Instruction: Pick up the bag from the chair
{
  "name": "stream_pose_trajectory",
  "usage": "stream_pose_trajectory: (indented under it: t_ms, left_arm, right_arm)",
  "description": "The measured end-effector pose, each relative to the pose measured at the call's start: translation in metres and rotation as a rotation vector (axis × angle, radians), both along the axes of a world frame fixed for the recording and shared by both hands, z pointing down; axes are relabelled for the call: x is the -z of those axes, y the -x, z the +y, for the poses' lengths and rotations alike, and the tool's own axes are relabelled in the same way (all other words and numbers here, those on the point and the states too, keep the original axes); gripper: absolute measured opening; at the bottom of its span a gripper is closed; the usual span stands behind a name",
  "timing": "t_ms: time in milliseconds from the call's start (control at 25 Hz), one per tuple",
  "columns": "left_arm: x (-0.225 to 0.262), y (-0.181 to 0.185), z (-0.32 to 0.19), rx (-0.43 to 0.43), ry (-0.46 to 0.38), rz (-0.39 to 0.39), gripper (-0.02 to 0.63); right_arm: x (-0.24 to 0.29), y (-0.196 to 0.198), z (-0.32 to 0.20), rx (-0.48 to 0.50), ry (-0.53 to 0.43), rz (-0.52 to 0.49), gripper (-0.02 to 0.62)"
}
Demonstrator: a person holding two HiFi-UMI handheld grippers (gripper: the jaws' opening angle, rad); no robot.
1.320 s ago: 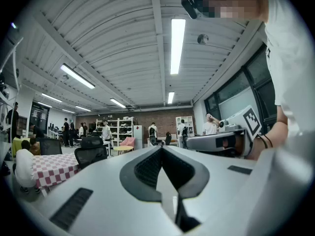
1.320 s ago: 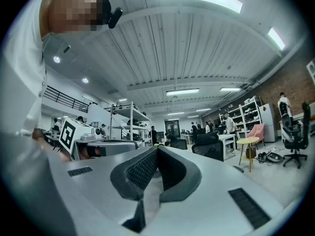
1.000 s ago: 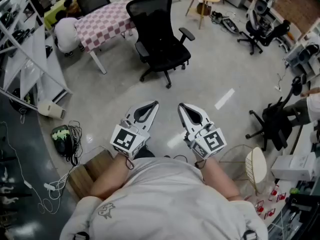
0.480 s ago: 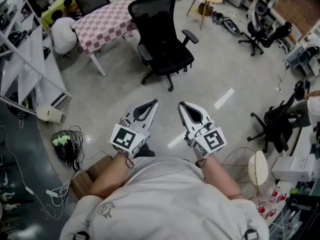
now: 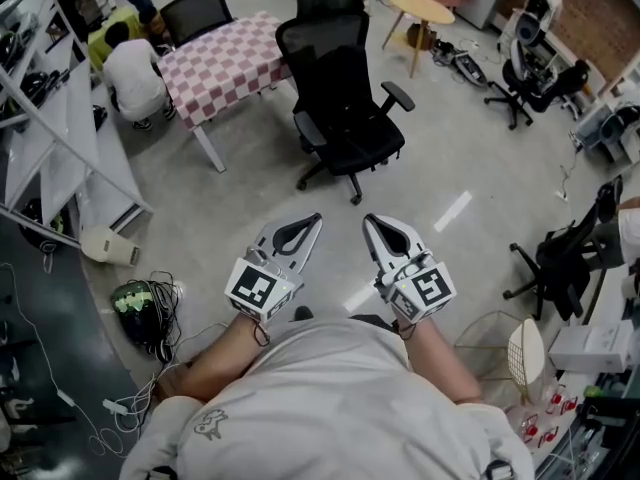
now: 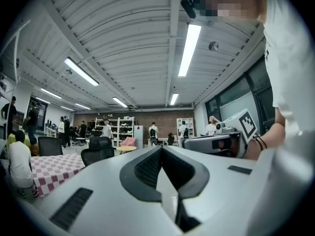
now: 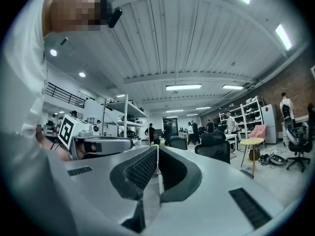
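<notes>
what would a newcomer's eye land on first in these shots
Two white grippers fill the low centre of the head view, the left claw and the right claw side by side, both shut and empty. Beyond them stands a black office chair, with a checked table to its left.

Bright ceiling lights [image 6: 189,48], warped, perhaps soft edges

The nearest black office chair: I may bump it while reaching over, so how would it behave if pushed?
The black office chair would probably roll: its star base looks wheeled, and the floor seems smooth and shiny. Its tall back suggests a high push might rock or turn it.
</notes>
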State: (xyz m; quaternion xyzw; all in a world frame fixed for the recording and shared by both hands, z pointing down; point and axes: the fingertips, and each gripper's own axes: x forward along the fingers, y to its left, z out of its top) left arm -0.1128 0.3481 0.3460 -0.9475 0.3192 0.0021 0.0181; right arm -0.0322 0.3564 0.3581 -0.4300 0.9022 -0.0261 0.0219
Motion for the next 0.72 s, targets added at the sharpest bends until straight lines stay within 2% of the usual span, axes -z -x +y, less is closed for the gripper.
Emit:
stream_pose_trajectory:
  t_ms: [280, 720]
  left_arm:
    - [-0.007, 0.028, -0.029, 0.022, 0.033, 0.013, 0.012]
    - [-0.015, 0.021, -0.081, 0.051, 0.046, 0.002, 0.012]
  right_arm:
    - [-0.006, 0.021, -0.028, 0.003, 0.024, 0.006, 0.034]
    - [-0.011, 0.01, -0.086, 0.024, 0.027, -0.014, 0.034]
